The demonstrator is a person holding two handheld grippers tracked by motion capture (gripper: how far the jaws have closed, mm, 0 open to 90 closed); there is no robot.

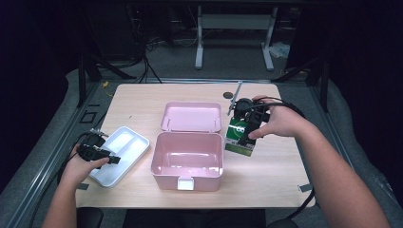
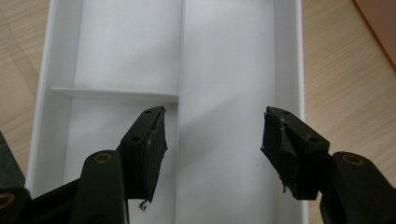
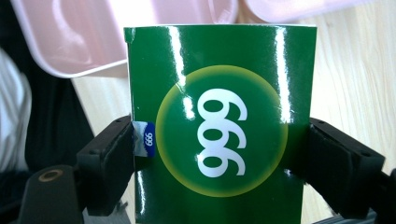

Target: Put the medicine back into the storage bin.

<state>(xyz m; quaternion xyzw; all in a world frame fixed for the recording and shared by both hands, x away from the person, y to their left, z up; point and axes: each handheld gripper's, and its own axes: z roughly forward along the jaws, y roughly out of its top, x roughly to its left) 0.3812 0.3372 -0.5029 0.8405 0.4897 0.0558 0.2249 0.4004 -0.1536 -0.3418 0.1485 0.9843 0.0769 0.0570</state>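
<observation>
Bright tabletop, dark surroundings — glossy glare

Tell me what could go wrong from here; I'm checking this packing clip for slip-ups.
1. The right tongs pinch the glossy green box only by its side edges, so it might slip or twist.
2. The green box hangs beside the pink case, near its right wall; it could knock the rim going in.
3. The left tongs are open over the white tray and may nudge it.
</observation>
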